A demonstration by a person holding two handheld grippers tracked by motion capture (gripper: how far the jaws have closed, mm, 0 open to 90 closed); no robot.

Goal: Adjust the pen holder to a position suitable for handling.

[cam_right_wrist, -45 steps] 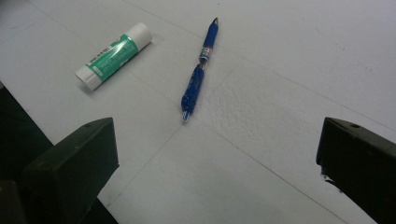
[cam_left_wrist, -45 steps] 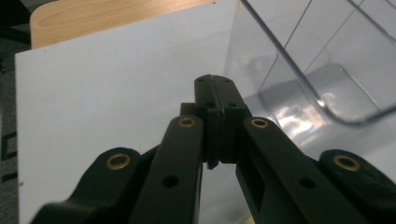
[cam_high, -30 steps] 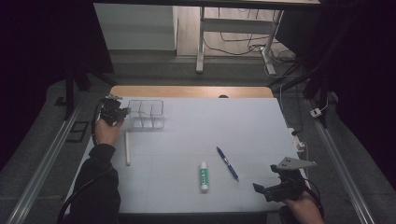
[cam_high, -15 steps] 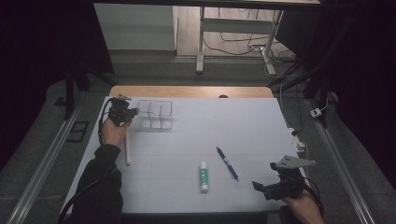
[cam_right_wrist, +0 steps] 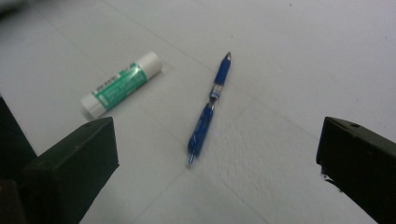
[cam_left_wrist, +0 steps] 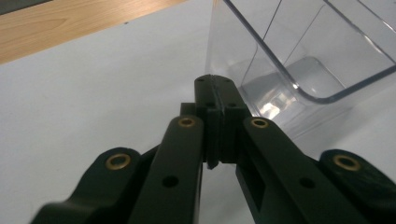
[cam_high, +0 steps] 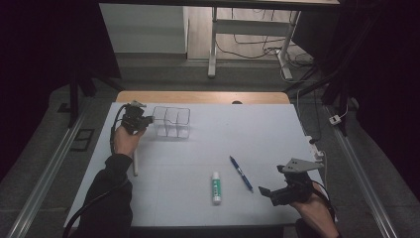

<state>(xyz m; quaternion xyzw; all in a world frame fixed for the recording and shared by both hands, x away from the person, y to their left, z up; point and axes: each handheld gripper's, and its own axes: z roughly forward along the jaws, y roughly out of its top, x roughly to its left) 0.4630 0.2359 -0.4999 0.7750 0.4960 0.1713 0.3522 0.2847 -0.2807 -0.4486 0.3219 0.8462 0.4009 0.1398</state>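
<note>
Sitting empty, clear divided bin (cam_high: 171,122); left claw (cam_left_wrist: 215,93) closed beside it.

The white glue stick with a green label (cam_right_wrist: 120,84), lying near the middle of the white surface (cam_right_wrist: 303,56) left of the blue pen (cam_right_wrist: 208,107), carries dark lettering on its label, too blurred to read

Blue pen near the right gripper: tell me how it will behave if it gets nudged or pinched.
The blue pen looks round-barrelled and lies flat on the white table, so a sideways nudge would probably roll it. It looks slim, rigid plastic, likely light and stiff. Its glossy barrel may slip unless the right gripper, jaws wide apart now, closes squarely across it.
</note>
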